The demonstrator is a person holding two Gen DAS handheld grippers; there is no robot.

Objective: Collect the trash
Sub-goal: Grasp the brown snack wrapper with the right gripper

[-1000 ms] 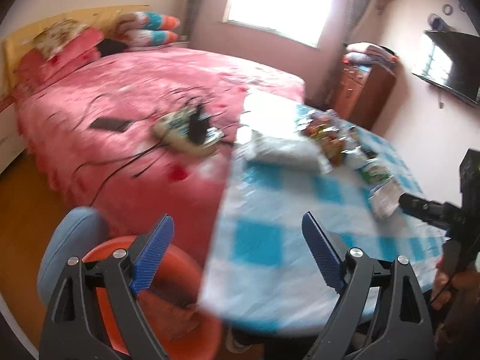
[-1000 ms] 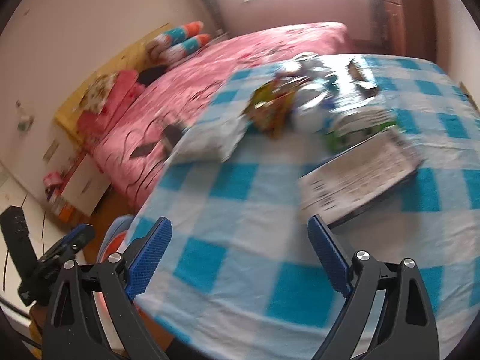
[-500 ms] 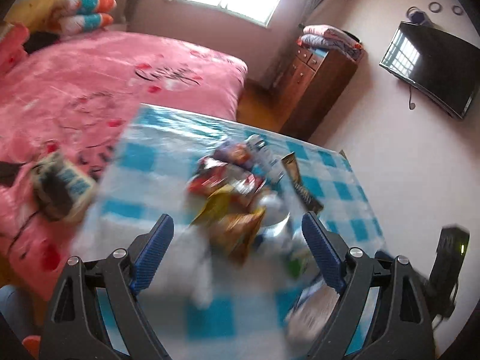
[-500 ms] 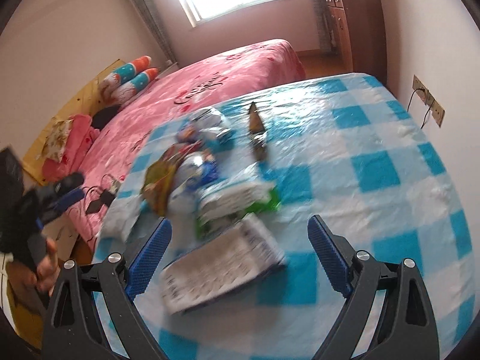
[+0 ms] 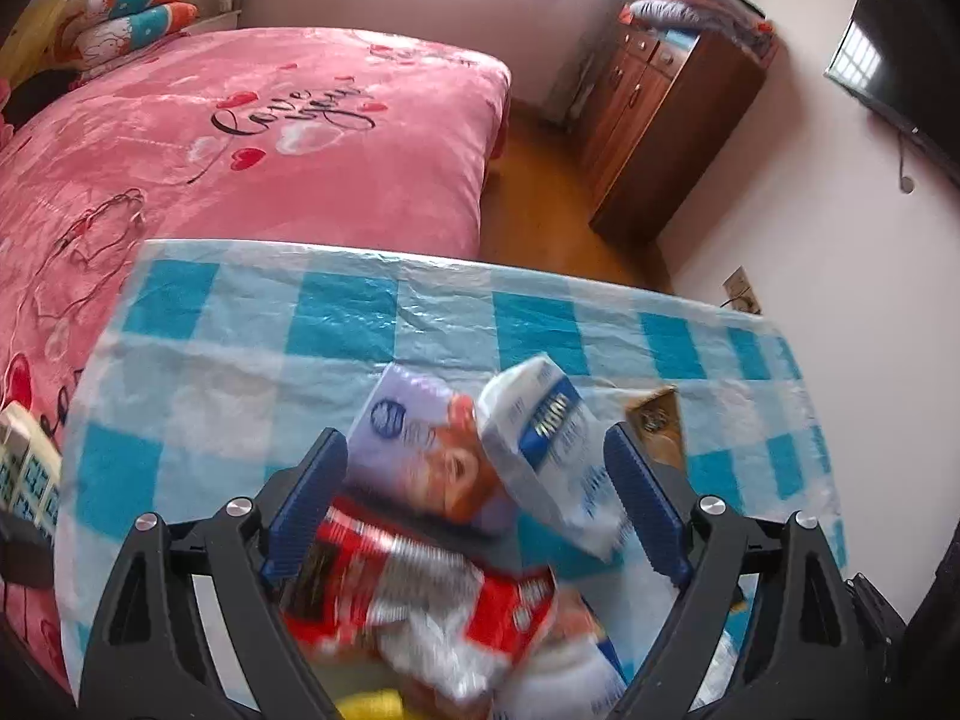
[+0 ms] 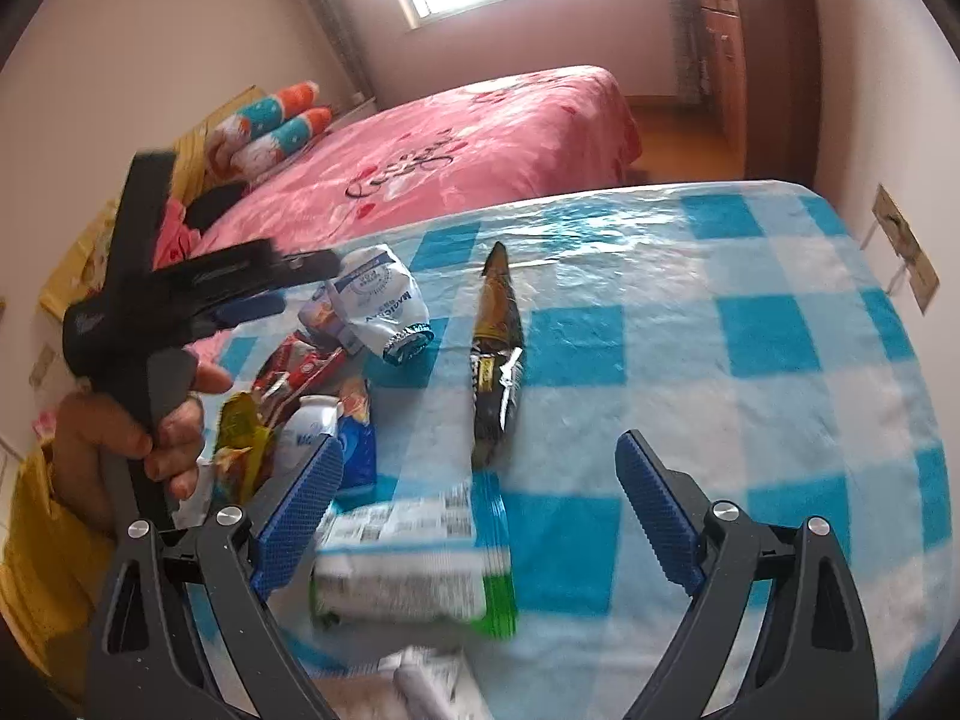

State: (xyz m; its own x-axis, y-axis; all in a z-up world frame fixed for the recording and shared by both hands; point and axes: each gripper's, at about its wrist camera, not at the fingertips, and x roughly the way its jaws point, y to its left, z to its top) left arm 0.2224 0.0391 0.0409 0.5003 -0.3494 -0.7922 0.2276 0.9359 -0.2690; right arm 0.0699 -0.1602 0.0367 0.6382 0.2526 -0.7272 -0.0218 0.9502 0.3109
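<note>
We see no bin or bag for the trash; the wrappers (image 5: 420,576) lie heaped on the checked table (image 5: 252,324). Our left gripper (image 5: 474,504) and right gripper (image 6: 480,522) hang wide open, empty. Since a second ago both have swung from the table's edge to above the heap.

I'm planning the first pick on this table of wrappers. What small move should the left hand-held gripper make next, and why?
Probably lower the left hand-held gripper a little onto the white and blue packet and then close. Its jaws stand wide open with nothing pressed between them, and that packet lies on top of the pile on the checked tablecloth, right between the fingers in the left wrist view.
</note>
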